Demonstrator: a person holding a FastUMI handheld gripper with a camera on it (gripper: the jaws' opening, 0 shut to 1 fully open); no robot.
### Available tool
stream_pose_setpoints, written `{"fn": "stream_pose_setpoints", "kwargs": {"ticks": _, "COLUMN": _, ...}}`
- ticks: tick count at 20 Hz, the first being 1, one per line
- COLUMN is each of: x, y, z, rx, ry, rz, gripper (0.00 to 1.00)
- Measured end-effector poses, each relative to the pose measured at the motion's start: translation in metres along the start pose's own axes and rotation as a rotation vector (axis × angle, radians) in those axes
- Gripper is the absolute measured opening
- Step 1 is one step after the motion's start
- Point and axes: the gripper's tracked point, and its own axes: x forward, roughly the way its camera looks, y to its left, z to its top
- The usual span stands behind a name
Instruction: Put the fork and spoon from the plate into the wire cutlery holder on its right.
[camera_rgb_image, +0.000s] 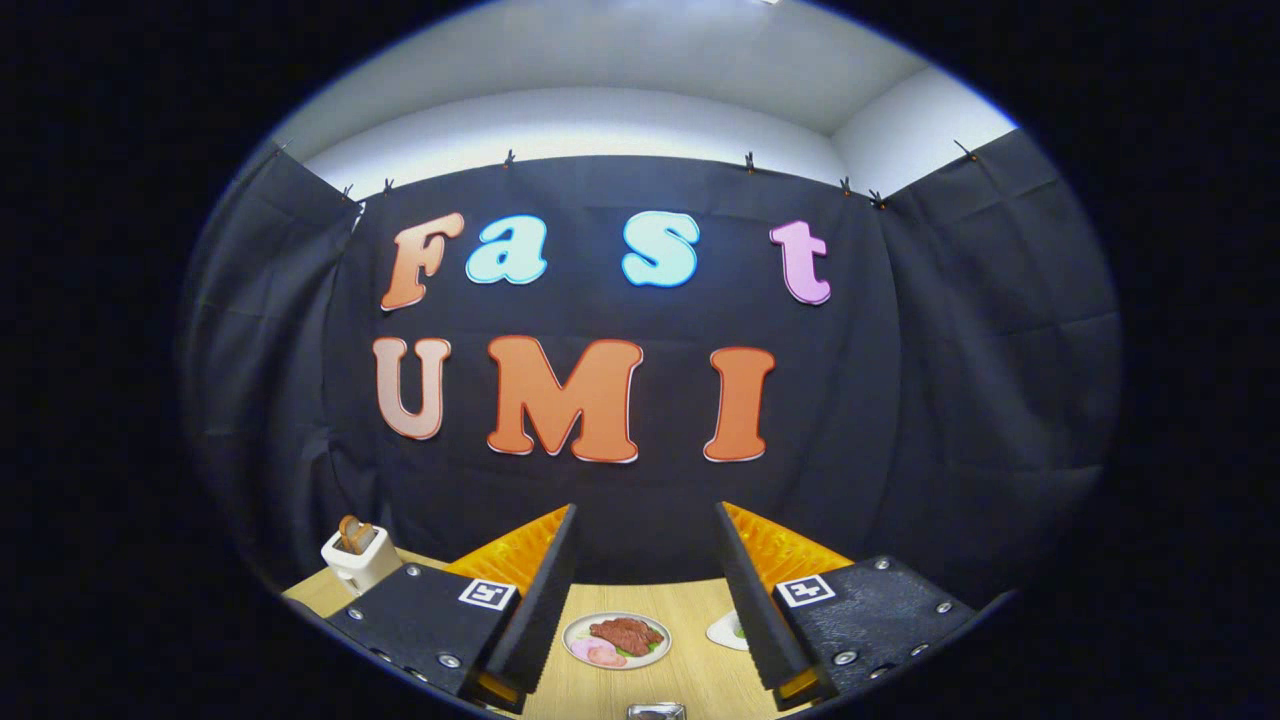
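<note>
Hovering high over the table (700, 668) with the gripper (647, 507) aimed mostly at the cloth wall, jaws spread wide, holding nothing. Looking down between the fingers onto a plate (616, 640) carrying meat and garnish; cannot tell fork or spoon on it, too small from up here. Just right of the plate, half hidden behind the right finger, a white dish (727, 630); cannot tell what sits on it. Nearest the camera, between the finger bases, a shiny metal thing (655, 711), cut off, possibly the holder or cutlery; cannot say which. Off to the left, beyond the left finger, a toaster (358, 555) with bread in it.

Judging the risks: descending without first pitching down means going in blind, likely landing on food instead of a handle. Picking the wrong target, should the cutlery lie on the white dish rather than the plate. Pinching thin, flat metal against glazed ware invites slipping, or skidding the plate across the wood. Grabbing both pieces at once risks dropping one. Swinging right toward the holder risks clipping the white dish.
</note>
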Motion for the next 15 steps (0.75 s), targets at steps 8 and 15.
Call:
{"fn": "stream_pose_setpoints", "kwargs": {"ticks": 8, "x": -0.006, "y": 0.013, "z": 0.036, "rx": 0.019, "ry": -0.11, "rz": 0.03, "gripper": 0.96}}
{"fn": "stream_pose_setpoints", "kwargs": {"ticks": 15, "x": -0.012, "y": 0.021, "z": 0.047, "rx": 0.063, "ry": -0.155, "rz": 0.056, "gripper": 0.96}}
